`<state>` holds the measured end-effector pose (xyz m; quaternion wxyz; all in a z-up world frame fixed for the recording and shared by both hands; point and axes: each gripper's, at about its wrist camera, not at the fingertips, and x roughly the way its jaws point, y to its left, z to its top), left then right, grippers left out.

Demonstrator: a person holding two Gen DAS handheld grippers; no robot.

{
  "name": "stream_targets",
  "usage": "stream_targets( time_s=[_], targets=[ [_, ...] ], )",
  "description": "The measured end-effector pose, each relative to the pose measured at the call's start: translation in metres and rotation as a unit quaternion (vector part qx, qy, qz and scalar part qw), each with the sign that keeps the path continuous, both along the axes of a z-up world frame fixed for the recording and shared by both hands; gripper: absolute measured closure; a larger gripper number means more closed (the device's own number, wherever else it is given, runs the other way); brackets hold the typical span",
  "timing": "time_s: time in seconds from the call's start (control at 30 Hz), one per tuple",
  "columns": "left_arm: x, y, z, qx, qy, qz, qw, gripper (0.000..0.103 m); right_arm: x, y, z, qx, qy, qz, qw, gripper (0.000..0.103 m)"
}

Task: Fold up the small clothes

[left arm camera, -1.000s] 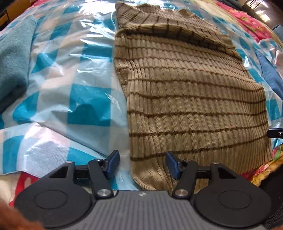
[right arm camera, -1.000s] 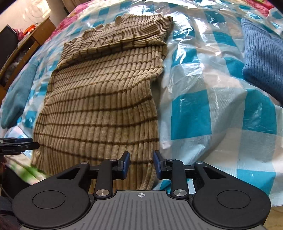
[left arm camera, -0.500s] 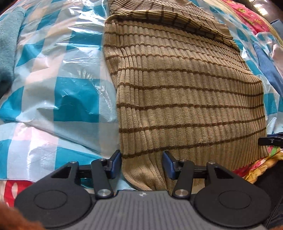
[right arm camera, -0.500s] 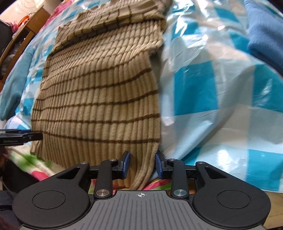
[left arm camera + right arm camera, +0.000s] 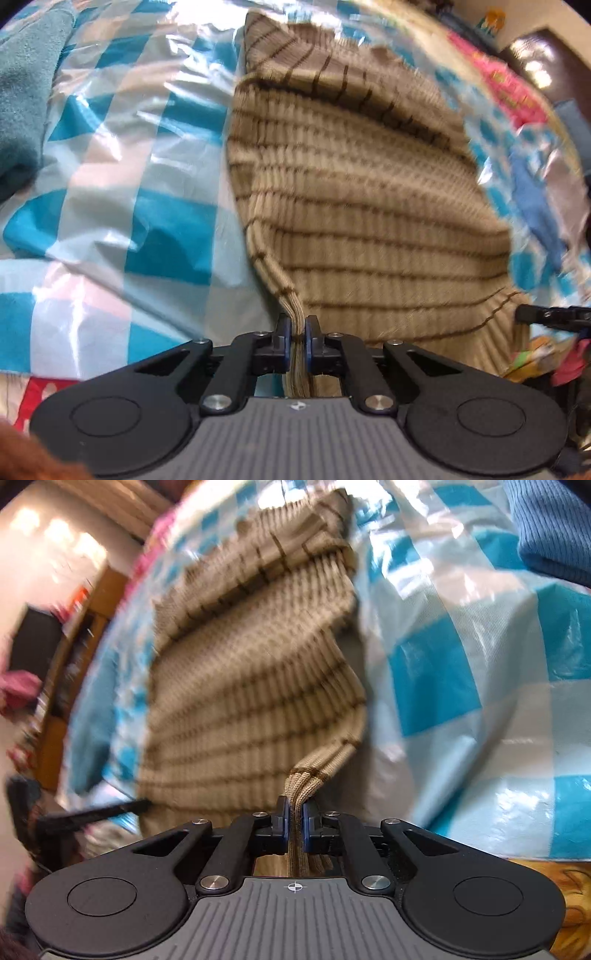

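While the teal cloth [image 5: 22,96] is lying at the sheet's [image 5: 110,184] left edge, the left gripper [image 5: 297,338] is pinching the sweater's [image 5: 354,206] near left hem corner, jaws clamped on it. The right gripper [image 5: 294,821] is clamping the near right corner; a blue cloth [image 5: 554,524] is lying at the far right.

Left gripper [image 5: 297,341] and right gripper [image 5: 294,821] look alike: black linkage arms, blue finger pads [image 5: 283,338], silver screws, round black discs, ribbed grey housing with a small white mark.
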<state>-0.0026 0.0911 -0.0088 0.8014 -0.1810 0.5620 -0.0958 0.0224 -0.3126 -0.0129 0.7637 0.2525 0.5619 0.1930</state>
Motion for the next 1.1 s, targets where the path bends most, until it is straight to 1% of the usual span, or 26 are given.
stream_targets(
  time_s=[0.07, 0.13, 0.17, 0.3, 0.33, 0.43, 0.53, 0.6, 0.67, 0.77, 0.83, 0.9, 0.97, 1.03, 1.07, 1.1],
  targets=[
    [0.005, 0.006, 0.006, -0.033, -0.015, 0.010, 0.9993, 0.091, 0.005, -0.004, 0.008, 0.029, -0.017, -0.018, 0.999, 0.096],
    [0.015, 0.009, 0.012, -0.075, -0.031, 0.023, 0.9965, 0.091, 0.011, -0.007, 0.017, 0.053, -0.036, -0.034, 0.997, 0.096],
    [0.019, 0.012, 0.016, -0.089, -0.040, 0.028, 0.9949, 0.091, 0.015, -0.009, 0.022, 0.064, -0.045, -0.043, 0.996, 0.096],
    [0.048, 0.021, 0.030, -0.128, -0.076, 0.048, 0.9876, 0.092, 0.042, -0.011, 0.038, 0.104, -0.079, -0.077, 0.988, 0.096],
    [0.057, 0.024, 0.033, -0.137, -0.084, 0.054, 0.9855, 0.094, 0.051, -0.012, 0.042, 0.112, -0.088, -0.085, 0.986, 0.096],
    [0.087, 0.034, 0.041, -0.166, -0.115, 0.077, 0.9764, 0.095, 0.079, -0.013, 0.051, 0.128, -0.110, -0.105, 0.980, 0.096],
    [0.114, 0.044, 0.046, -0.186, -0.141, 0.092, 0.9680, 0.095, 0.110, -0.012, 0.053, 0.135, -0.123, -0.120, 0.976, 0.096],
    [0.126, 0.045, 0.047, -0.178, -0.143, 0.092, 0.9693, 0.095, 0.129, -0.014, 0.053, 0.135, -0.125, -0.129, 0.974, 0.096],
    [0.128, 0.043, 0.047, -0.168, -0.141, 0.072, 0.9729, 0.095, 0.143, -0.014, 0.050, 0.139, -0.120, -0.134, 0.974, 0.096],
    [0.112, 0.032, 0.047, -0.114, -0.147, 0.028, 0.9822, 0.095, 0.153, -0.012, 0.046, 0.132, -0.119, -0.131, 0.975, 0.096],
    [0.095, 0.022, 0.043, -0.082, -0.139, -0.006, 0.9869, 0.095, 0.154, -0.013, 0.040, 0.134, -0.112, -0.132, 0.976, 0.096],
    [0.075, 0.009, 0.040, -0.051, -0.133, -0.045, 0.9887, 0.095, 0.149, -0.015, 0.033, 0.132, -0.105, -0.136, 0.976, 0.096],
    [0.054, -0.008, 0.039, -0.021, -0.134, -0.096, 0.9862, 0.094, 0.142, -0.016, 0.030, 0.126, -0.101, -0.135, 0.978, 0.096],
    [0.037, -0.028, 0.039, 0.011, -0.135, -0.150, 0.9795, 0.093, 0.134, -0.016, 0.029, 0.120, -0.100, -0.134, 0.979, 0.096],
    [0.029, -0.040, 0.039, 0.032, -0.141, -0.180, 0.9731, 0.092, 0.132, -0.016, 0.029, 0.119, -0.099, -0.133, 0.979, 0.096],
    [0.020, -0.054, 0.039, 0.057, -0.152, -0.214, 0.9634, 0.091, 0.128, -0.017, 0.030, 0.117, -0.100, -0.132, 0.979, 0.096]
  ],
)
